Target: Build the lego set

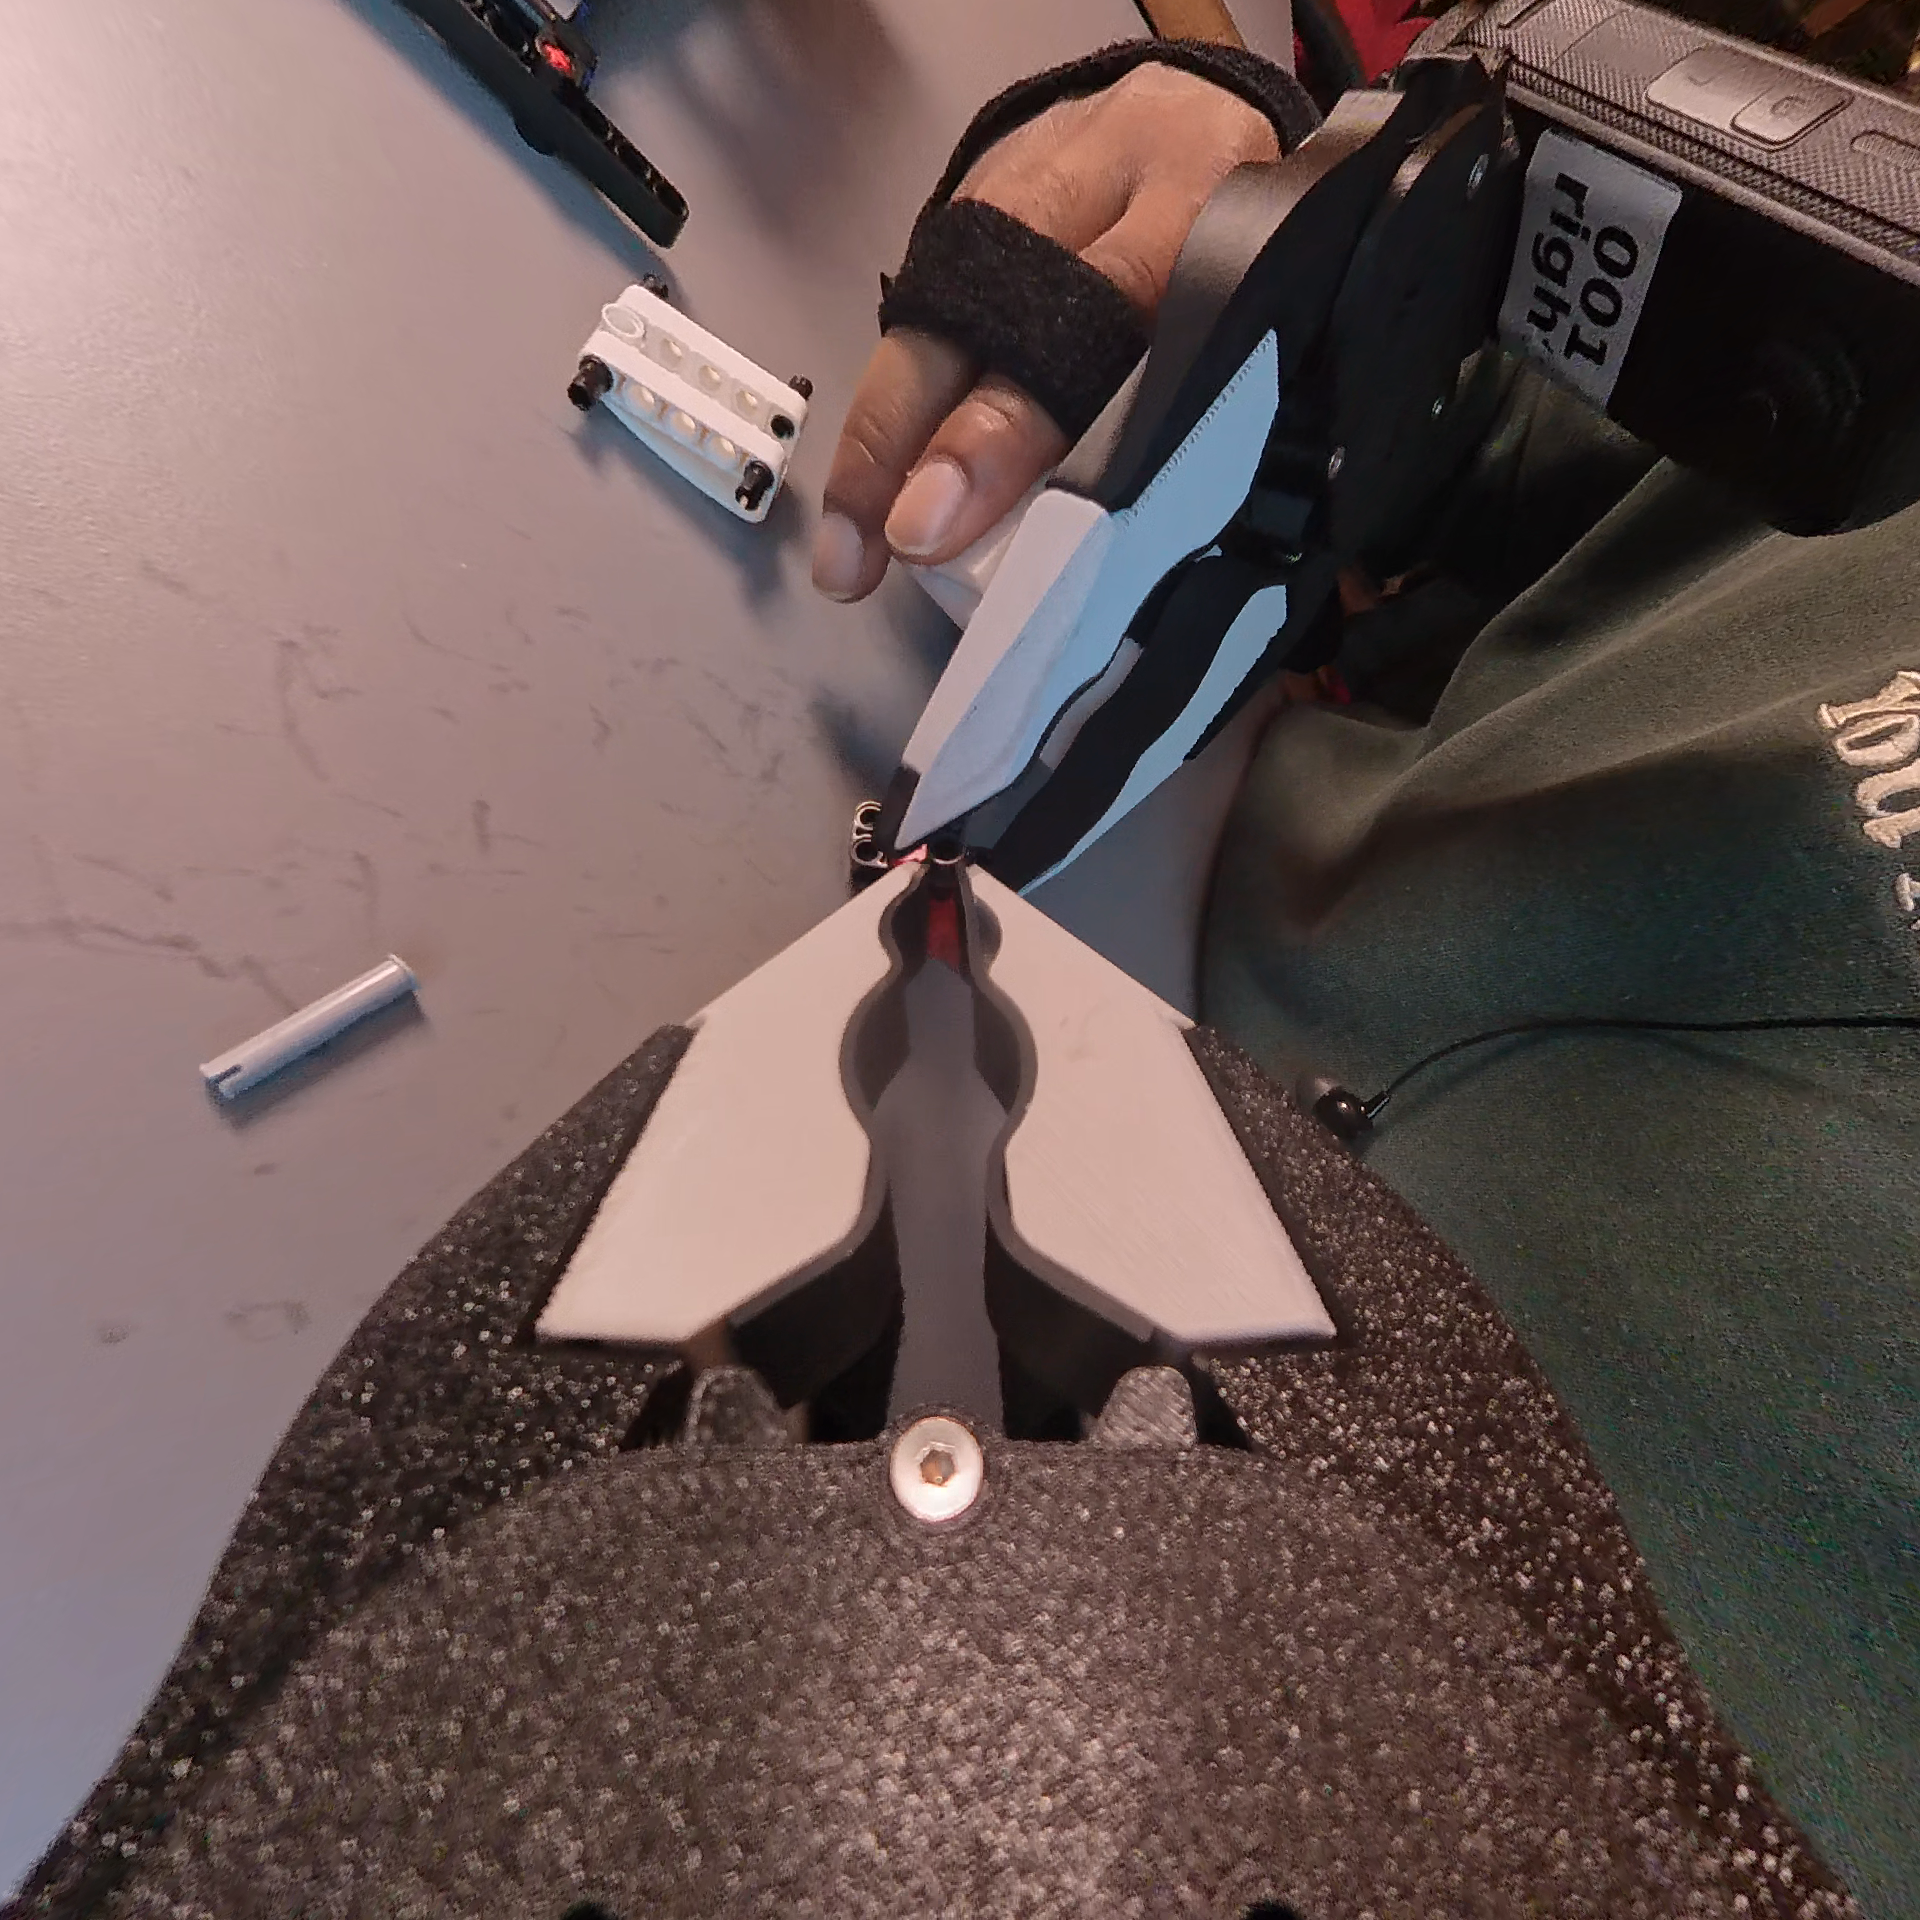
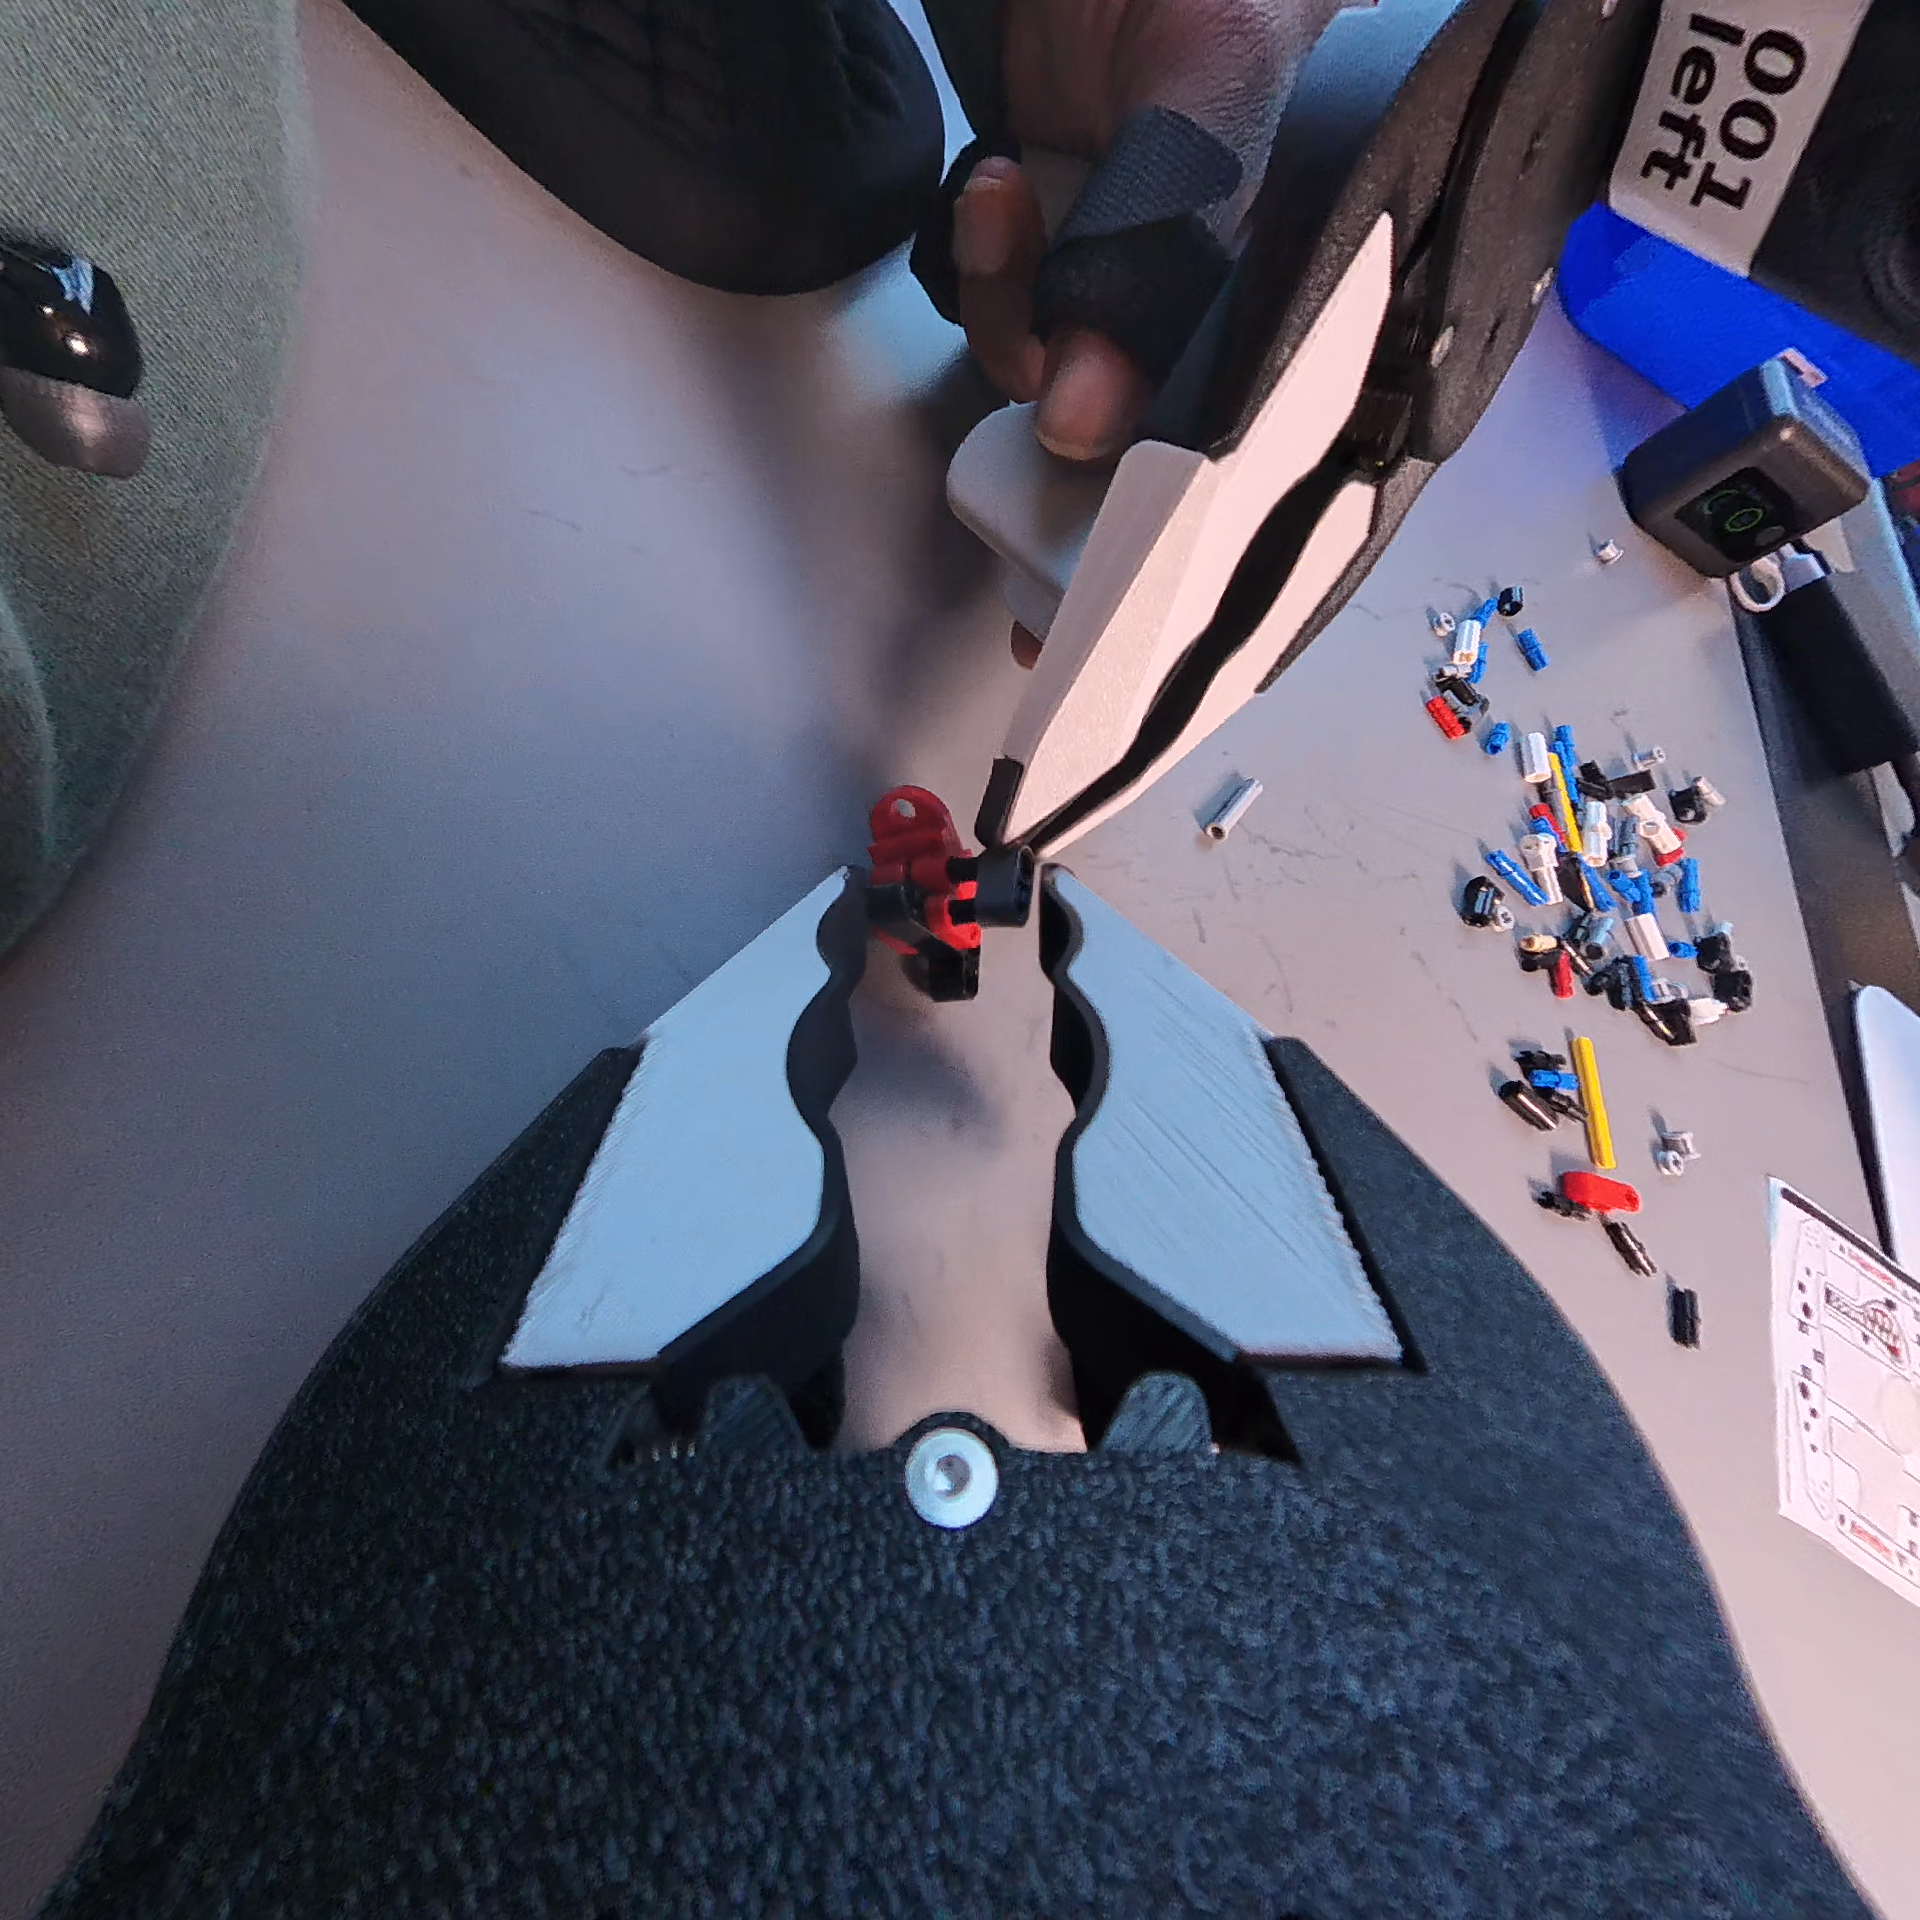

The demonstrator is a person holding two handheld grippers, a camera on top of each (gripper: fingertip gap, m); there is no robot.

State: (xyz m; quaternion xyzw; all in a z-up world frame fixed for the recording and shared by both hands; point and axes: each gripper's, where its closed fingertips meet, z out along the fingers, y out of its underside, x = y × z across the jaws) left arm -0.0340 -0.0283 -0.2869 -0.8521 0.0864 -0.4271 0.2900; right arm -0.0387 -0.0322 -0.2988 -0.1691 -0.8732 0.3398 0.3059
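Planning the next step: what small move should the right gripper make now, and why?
Probably close the right gripper on the red-and-black assembly: its jaws stand open on either side of it, while the left gripper pinches the black connector at its end. Bracing it should help the connector seat.

Two hand-held grippers meet tip to tip over the worktop [image 2: 520, 727], a small lego assembly [image 2: 925, 904] between them. In the right wrist view, loose lego pieces [image 2: 1600, 883] lie scattered to the right, an instruction sheet [image 2: 1849, 1382] nearer. In the left wrist view, a beam block [image 1: 691, 410] lies beyond a lone pin [image 1: 312, 1023].
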